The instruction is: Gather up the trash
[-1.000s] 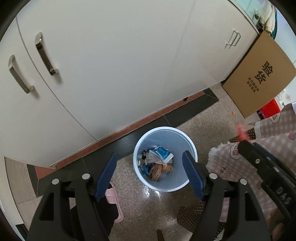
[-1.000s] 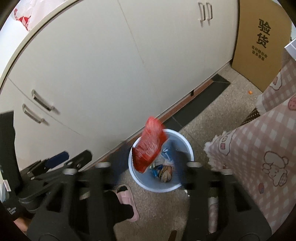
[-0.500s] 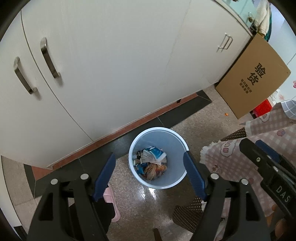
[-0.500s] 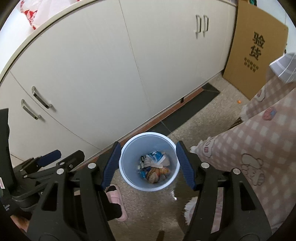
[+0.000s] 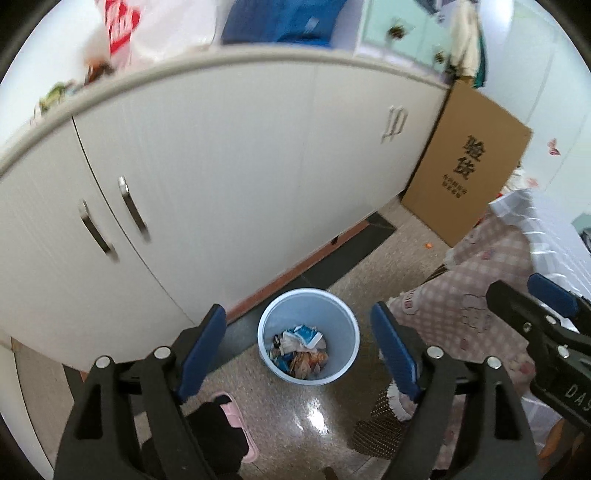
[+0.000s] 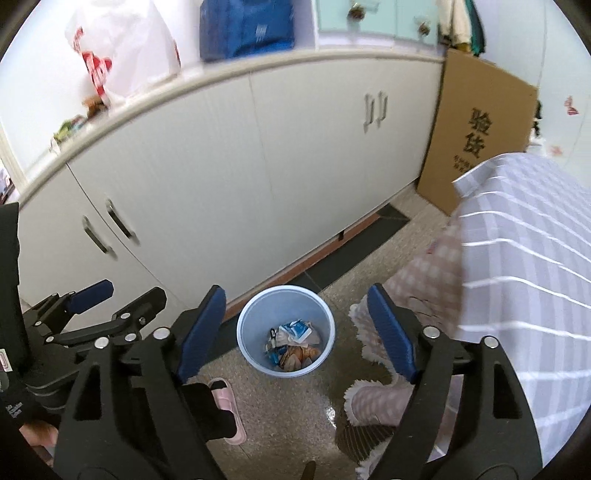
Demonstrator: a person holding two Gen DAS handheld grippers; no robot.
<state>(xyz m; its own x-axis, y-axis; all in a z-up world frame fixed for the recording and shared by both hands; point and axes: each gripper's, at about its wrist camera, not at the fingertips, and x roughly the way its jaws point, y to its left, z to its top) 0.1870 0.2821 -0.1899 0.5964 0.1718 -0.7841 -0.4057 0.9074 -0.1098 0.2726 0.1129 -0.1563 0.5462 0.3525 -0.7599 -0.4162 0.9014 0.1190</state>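
Left gripper (image 5: 299, 345) wide open, blue pads (image 5: 202, 350) spread and holding nothing, high above a pale blue trash bin (image 5: 341, 354) on the speckled floor (image 5: 288, 421). Right gripper (image 6: 295, 332) likewise spread apart and empty, framing the same bin (image 6: 248, 345) from a similar height; also visible at the right edge of the left wrist view, and the left gripper at the left edge of the right wrist view. Inside the bin, crumpled trash (image 5: 301, 350): blue-and-white wrappers, an orange packet, pale scraps, all lying at the bottom (image 6: 293, 349). Bin just in front of a long white cabinet (image 5: 221, 177) with metal handles, near its dark baseboard strip. Pink slipper (image 6: 227, 406) on the floor near the bin. Pink checked cloth (image 5: 476, 306) hanging on the other side of the bin, striped fabric (image 6: 524, 266) above it. Flat cardboard box (image 5: 469, 166) with printed characters leaning at the cabinet's far end. White plastic bag (image 6: 122, 51) and blue bundle (image 6: 247, 29) on the cabinet top, both blurred.
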